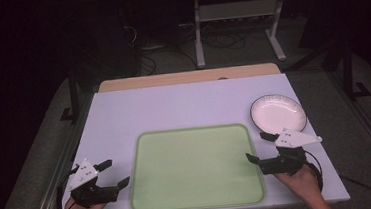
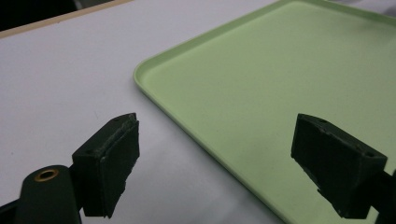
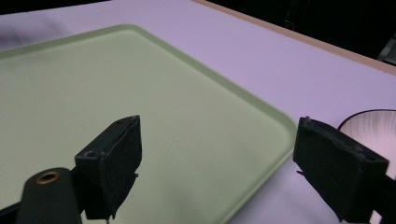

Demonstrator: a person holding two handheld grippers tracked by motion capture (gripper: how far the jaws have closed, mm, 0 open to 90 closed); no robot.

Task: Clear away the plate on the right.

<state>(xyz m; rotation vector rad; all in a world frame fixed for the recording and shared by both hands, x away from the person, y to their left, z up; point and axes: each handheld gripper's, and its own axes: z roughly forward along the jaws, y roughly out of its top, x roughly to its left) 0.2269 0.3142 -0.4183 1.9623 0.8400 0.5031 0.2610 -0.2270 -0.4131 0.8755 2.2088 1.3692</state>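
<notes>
A pale green tray [image 1: 141, 143] lies empty in the middle of the white table, seen too in the left gripper view [image 2: 261, 74] and the right gripper view [image 3: 93, 84]. My left gripper [image 1: 115, 173] hovers open beside the tray's left edge near the front; in its own view [image 2: 215, 163] the jaws straddle the tray's rim with nothing between them. At the tray's right edge my right gripper [image 1: 258, 147] stands open, its jaws wide apart in its own view [image 3: 217, 161] and empty. A white plate [image 1: 278, 113] with a dark rim sits just beyond it, also seen at the right [image 3: 373, 123].
The white table top [image 1: 183, 104] has a wooden strip [image 1: 186, 77] along its far edge. Behind it on the dark floor stand a metal frame's legs [image 1: 198, 38] and cables. A person's hands hold both grippers at the table's front edge.
</notes>
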